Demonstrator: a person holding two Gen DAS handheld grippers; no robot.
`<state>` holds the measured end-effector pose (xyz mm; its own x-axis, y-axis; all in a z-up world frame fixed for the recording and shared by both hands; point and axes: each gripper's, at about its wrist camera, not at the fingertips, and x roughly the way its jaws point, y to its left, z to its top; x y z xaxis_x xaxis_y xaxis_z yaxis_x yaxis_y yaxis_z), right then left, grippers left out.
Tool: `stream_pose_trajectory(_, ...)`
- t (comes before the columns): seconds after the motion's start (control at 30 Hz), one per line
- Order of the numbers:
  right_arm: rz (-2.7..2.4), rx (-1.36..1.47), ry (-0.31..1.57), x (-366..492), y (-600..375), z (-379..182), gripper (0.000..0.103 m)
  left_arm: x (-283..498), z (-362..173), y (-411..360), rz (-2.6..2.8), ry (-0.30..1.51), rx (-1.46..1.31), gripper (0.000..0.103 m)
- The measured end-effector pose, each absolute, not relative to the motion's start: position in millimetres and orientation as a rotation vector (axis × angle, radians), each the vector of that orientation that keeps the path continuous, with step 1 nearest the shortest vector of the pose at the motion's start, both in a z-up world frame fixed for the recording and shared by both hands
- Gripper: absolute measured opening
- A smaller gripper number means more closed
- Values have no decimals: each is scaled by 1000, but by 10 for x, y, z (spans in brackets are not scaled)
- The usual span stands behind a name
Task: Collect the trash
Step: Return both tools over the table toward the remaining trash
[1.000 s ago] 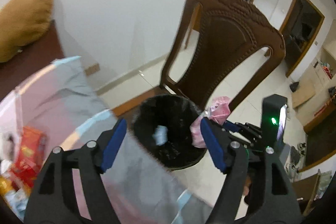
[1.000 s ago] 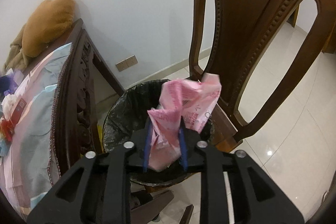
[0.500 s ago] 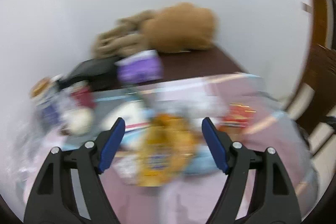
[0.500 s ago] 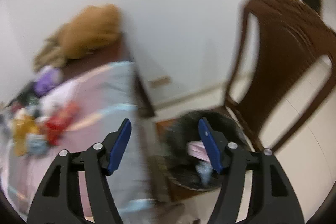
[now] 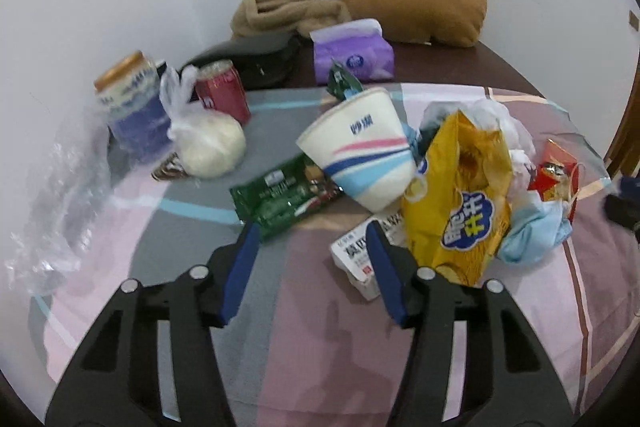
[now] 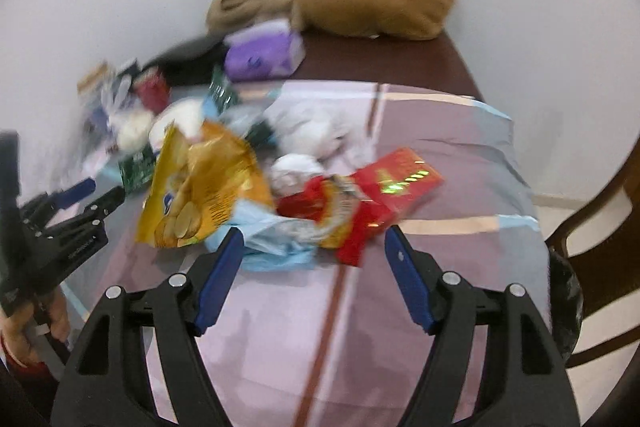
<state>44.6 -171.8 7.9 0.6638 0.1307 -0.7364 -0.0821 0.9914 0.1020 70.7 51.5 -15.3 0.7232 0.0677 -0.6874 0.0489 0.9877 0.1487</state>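
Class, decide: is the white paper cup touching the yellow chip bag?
Cannot tell. In the left wrist view the white paper cup and yellow chip bag overlap, with no visible gap or contact.

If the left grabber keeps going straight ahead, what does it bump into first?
Probably the green snack wrapper, which lies just past the open left gripper. The white paper cup lying on its side comes right behind it. Depth is hard to judge here, and the white box by the right finger is close too.
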Motion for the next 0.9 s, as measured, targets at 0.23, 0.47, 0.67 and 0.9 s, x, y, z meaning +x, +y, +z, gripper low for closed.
stream_pose_trajectory(0.23, 95, 6, 878, 601, -1456, -9, 72, 757, -214, 546, -47, 795, 76, 61)
stream_pose_trajectory(0.47, 85, 3, 913, 670, -1421, -127, 72, 778, -229, 455, -72, 804, 79, 63)
stream_pose_trajectory(0.67, 83, 6, 919, 680, -1411, -176, 72, 798, -305, 392, -115, 835, 55, 67)
stream_pose_trajectory(0.9, 82, 8, 919, 670, -1415, -176, 72, 818, -339, 370, -118, 838, 63, 73)
